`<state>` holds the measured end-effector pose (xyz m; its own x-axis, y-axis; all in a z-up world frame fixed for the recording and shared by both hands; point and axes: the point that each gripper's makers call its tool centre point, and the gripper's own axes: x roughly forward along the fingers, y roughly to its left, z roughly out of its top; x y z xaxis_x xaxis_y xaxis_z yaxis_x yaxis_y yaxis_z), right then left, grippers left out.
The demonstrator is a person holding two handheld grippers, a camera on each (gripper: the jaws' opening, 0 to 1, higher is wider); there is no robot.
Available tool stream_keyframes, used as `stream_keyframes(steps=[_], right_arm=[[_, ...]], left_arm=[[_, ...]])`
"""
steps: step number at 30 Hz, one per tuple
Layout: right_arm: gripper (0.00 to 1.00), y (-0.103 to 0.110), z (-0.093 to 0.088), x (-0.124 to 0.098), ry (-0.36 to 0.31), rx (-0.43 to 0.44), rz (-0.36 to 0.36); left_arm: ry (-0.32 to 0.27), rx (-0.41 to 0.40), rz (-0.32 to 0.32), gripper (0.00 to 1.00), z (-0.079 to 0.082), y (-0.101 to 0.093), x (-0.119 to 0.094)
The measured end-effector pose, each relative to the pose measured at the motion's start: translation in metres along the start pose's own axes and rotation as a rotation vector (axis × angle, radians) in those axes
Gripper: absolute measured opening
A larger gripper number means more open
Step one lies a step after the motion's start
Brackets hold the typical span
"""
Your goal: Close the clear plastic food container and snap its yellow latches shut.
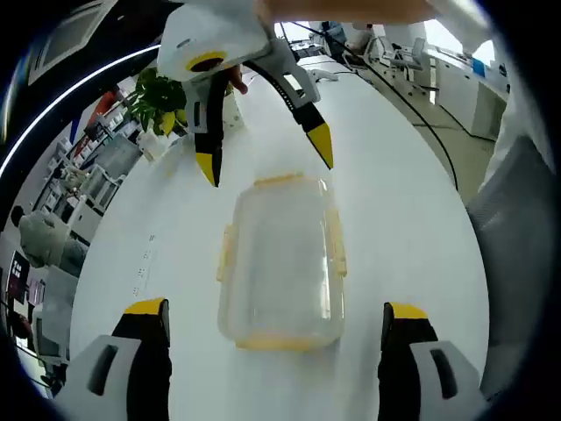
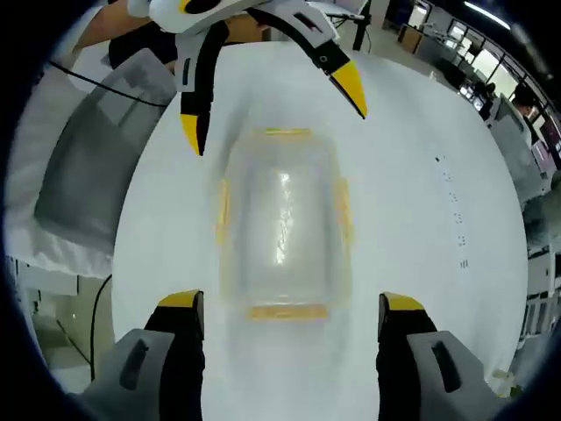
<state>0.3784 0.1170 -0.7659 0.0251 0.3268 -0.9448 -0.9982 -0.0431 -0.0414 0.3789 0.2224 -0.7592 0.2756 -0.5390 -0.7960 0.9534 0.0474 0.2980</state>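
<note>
Container (image 1: 280, 263) of clear plastic lies flat on the white table (image 1: 412, 175), lid on, yellow latches (image 1: 337, 241) along its edges. Left gripper (image 1: 276, 320) and right gripper (image 2: 289, 311) face each other across it, jaws spread wide, touching nothing.

We note a white desk (image 1: 412, 202) with a smooth, rounded outline. A green leafy plant (image 1: 156, 98) stands at its far end in the left gripper view. Small dark markings (image 2: 456, 215) sit on the desk surface in the right gripper view. A grey chair (image 2: 92, 171) stands just beside the desk edge.
</note>
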Motion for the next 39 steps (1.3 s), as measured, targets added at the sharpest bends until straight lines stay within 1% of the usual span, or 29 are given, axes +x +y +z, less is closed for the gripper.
stream_keyframes(steps=[1, 2, 4, 6, 7, 8, 10, 14, 15, 16, 17, 18, 28, 31, 35, 39], right_arm=[[0.75, -0.001, -0.001, 0.003, 0.007, -0.021, -0.015], [0.75, -0.001, 0.000, 0.005, 0.003, -0.018, -0.015], [0.76, 0.002, 0.003, 0.010, -0.013, 0.004, -0.006], [0.79, 0.002, 0.002, 0.016, -0.016, 0.005, -0.005], [0.78, 0.002, 0.001, 0.018, -0.008, -0.001, -0.008], [0.77, 0.002, -0.004, 0.020, 0.014, -0.016, -0.008], [0.76, 0.002, -0.006, 0.024, 0.018, -0.017, -0.006], [0.76, 0.002, -0.004, 0.032, 0.006, 0.001, -0.008], [0.76, 0.001, -0.003, 0.034, 0.002, 0.000, -0.011], [0.75, 0.000, -0.003, 0.035, 0.002, -0.002, -0.014], [0.74, -0.001, -0.004, 0.036, 0.009, -0.006, -0.023], [0.74, -0.003, -0.005, 0.037, 0.014, -0.013, -0.029], [0.74, -0.001, -0.001, 0.040, -0.013, -0.006, -0.017], [0.74, 0.001, 0.001, 0.040, -0.018, -0.001, -0.022], [0.74, 0.003, 0.009, 0.043, -0.025, 0.006, -0.024], [0.74, 0.007, 0.020, 0.048, 0.004, 0.006, -0.025]], left_arm=[[0.008, 0.027, -0.002, 0.96, -0.001, 0.001, 0.003], [0.035, 0.055, 0.002, 0.93, -0.005, 0.003, 0.006], [0.050, 0.036, -0.008, 0.92, -0.008, 0.005, 0.014], [0.063, 0.019, -0.027, 0.91, -0.010, 0.004, 0.019], [0.068, 0.023, -0.027, 0.90, -0.010, 0.003, 0.021], [0.083, 0.047, -0.030, 0.89, -0.012, 0.001, 0.025], [0.098, 0.066, -0.046, 0.88, -0.015, -0.005, 0.030], [0.095, 0.053, -0.056, 0.85, -0.015, -0.005, 0.034], [0.093, 0.046, -0.056, 0.82, -0.014, -0.004, 0.035], [0.084, 0.039, -0.059, 0.74, -0.013, -0.004, 0.033], [0.077, 0.011, -0.083, 0.74, -0.012, -0.009, 0.034], [0.081, 0.020, -0.076, 0.74, -0.013, -0.005, 0.033], [0.074, 0.001, -0.076, 0.73, -0.017, -0.007, 0.033], [0.084, 0.005, -0.076, 0.73, -0.018, -0.007, 0.032], [0.098, 0.012, -0.078, 0.73, -0.024, -0.010, 0.028], [0.108, 0.013, -0.078, 0.73, -0.034, -0.013, 0.022]])
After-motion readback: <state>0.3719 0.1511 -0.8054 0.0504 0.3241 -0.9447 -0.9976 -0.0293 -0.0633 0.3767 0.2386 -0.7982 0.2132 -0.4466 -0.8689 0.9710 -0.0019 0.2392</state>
